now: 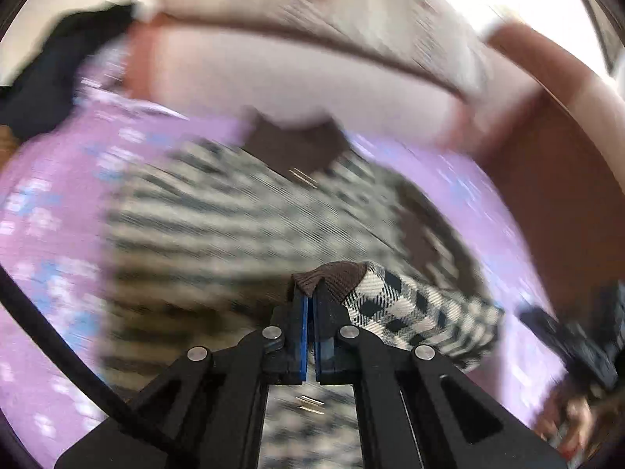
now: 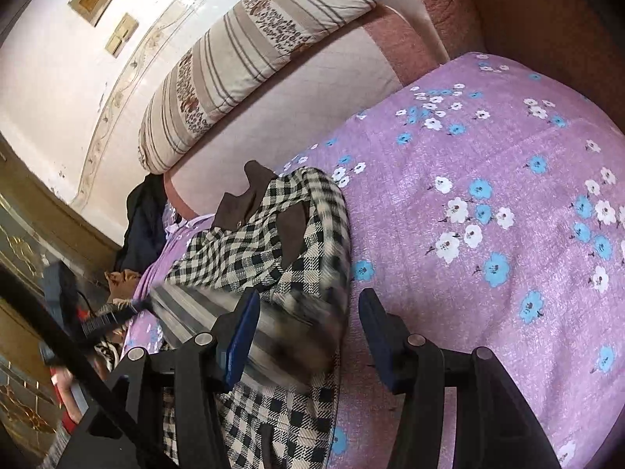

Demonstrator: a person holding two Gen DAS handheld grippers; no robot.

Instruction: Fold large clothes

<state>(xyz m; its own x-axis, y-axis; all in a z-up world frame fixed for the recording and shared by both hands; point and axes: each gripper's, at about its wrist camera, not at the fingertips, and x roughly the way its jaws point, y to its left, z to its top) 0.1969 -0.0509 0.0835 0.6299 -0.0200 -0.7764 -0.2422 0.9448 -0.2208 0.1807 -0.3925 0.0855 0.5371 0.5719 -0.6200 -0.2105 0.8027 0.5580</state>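
A black-and-white checked shirt (image 2: 273, 242) with brown collar and trim lies on a purple flowered bedsheet (image 2: 488, 234). In the left wrist view my left gripper (image 1: 311, 293) is shut on the brown ribbed cuff (image 1: 332, 273) of the shirt's sleeve (image 1: 410, 312) and holds it above the shirt's body (image 1: 215, 226), which is motion-blurred. In the right wrist view my right gripper (image 2: 308, 308) is open, its jaws wide apart over the shirt's right edge, holding nothing. A blurred fold of the shirt (image 2: 281, 336) passes between its fingers.
A striped pillow (image 2: 250, 58) lies on the pink-and-white headboard cushion (image 2: 297, 109) behind the shirt. Dark clothes (image 2: 144, 219) are piled at the far left end of the bed. A brown sofa arm (image 2: 547, 19) stands to the right.
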